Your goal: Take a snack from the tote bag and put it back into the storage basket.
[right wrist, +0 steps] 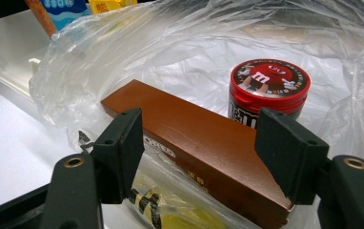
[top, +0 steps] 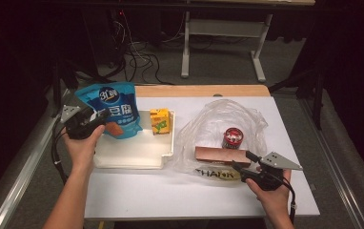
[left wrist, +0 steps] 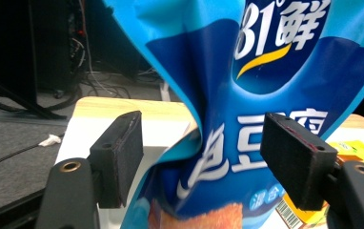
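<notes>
A blue snack pouch [top: 107, 109] stands upright at the left end of a white tray [top: 132, 155]. My left gripper [top: 100, 125] is open at its lower part, and in the left gripper view the pouch [left wrist: 275, 71] sits between the spread pads [left wrist: 118, 157]. A clear plastic bag [top: 220, 125] lies at the right with a brown box [top: 220, 155] and a red M&M's can [top: 232, 137] inside. My right gripper [top: 241, 163] is open at the bag's mouth. Its jaws [right wrist: 199, 138] stand on either side of the brown box [right wrist: 189, 126], with the can [right wrist: 269, 86] beyond.
A yellow juice box [top: 160, 120] stands in the tray's far right corner. The white tabletop [top: 170, 191] has bare room in front. A wooden strip [top: 199, 90] runs along its far edge. Cables [top: 137, 57] and a table frame [top: 218, 43] are on the floor behind.
</notes>
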The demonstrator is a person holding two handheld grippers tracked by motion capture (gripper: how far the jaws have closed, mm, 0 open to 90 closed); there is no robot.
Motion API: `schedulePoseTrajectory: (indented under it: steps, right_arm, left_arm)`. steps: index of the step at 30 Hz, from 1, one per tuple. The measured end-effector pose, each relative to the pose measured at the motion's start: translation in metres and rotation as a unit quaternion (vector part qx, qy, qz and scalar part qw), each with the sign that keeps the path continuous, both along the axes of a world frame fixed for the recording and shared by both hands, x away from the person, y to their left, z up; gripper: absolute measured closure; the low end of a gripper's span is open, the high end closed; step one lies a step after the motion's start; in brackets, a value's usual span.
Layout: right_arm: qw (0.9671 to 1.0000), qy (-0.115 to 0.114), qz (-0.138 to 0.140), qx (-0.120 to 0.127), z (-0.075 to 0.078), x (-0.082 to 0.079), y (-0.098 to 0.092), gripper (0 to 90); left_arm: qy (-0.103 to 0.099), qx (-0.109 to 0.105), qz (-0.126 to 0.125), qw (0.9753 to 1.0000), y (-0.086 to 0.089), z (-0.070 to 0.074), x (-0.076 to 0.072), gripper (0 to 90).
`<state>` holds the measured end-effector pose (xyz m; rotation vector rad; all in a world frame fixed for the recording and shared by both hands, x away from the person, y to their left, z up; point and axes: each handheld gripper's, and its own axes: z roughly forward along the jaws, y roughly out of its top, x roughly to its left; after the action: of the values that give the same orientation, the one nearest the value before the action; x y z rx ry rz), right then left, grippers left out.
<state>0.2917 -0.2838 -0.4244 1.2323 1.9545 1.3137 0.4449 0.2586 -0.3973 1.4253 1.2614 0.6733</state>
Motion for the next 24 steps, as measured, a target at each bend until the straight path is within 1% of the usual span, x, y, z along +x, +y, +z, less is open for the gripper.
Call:
schedulePoseTrajectory:
  steps: [2, 3, 5, 8, 10, 13, 15, 16, 18, 19, 21, 23, 24]
  right_arm:
    - [1.0000, 0.001, -0.001, 0.002, 0.000, 0.000, 0.000, 34.1]
    - [1.0000, 0.001, -0.002, 0.001, 0.000, 0.000, -0.001, 33.9]
    - [1.0000, 0.003, -0.004, 0.003, 0.000, 0.000, -0.001, 33.7]
    - [1.0000, 0.002, -0.004, 0.003, 0.000, 0.000, -0.001, 33.7]
    - [1.0000, 0.002, -0.003, 0.002, 0.000, 0.000, -0.001, 33.7]
    - [1.0000, 0.002, -0.004, 0.000, 0.000, 0.001, -0.001, 33.8]
    - [1.0000, 0.003, -0.004, 0.000, -0.001, 0.001, -0.001, 33.8]
    - [1.0000, 0.003, -0.005, -0.001, -0.001, 0.002, -0.001, 34.0]
    - [1.0000, 0.003, -0.005, -0.002, -0.001, 0.002, -0.001, 34.2]
    - [1.0000, 0.006, -0.008, -0.001, -0.001, 0.002, -0.002, 34.2]
    - [0.9999, 0.006, -0.010, -0.002, -0.001, 0.003, -0.003, 34.2]
    - [0.9999, 0.006, -0.012, 0.000, -0.001, 0.003, -0.004, 34.3]
    - [0.9999, 0.005, -0.013, -0.001, -0.002, 0.003, -0.005, 34.4]
  left_arm:
    - [0.004, 0.002, 0.002, 1.0000, -0.002, -0.001, -0.006, 30.2]
    - [0.004, 0.003, 0.002, 1.0000, -0.003, -0.001, -0.008, 27.9]
    - [0.005, 0.013, 0.003, 0.9999, -0.007, -0.003, -0.015, 25.6]
    - [0.010, 0.031, 0.003, 0.9995, -0.014, -0.005, -0.025, 19.6]
    - [0.011, 0.032, -0.001, 0.9994, -0.017, -0.005, -0.031, 17.3]
    - [0.007, 0.029, -0.010, 0.9995, -0.023, -0.003, -0.039, 16.4]
    - [0.005, 0.026, -0.013, 0.9996, -0.025, -0.002, -0.042, 16.3]
    - [0.000, 0.027, -0.018, 0.9995, -0.031, 0.000, -0.047, 16.4]
    - [-0.005, 0.027, -0.026, 0.9993, -0.039, 0.002, -0.053, 16.9]
    - [-0.006, 0.031, -0.030, 0.9991, -0.042, 0.002, -0.055, 18.0]
    - [-0.008, 0.025, -0.044, 0.9987, -0.050, 0.003, -0.060, 22.4]
    - [-0.004, 0.030, -0.050, 0.9983, -0.057, 0.003, -0.065, 25.1]
    - [-0.005, 0.031, -0.059, 0.9978, -0.063, 0.003, -0.067, 25.6]
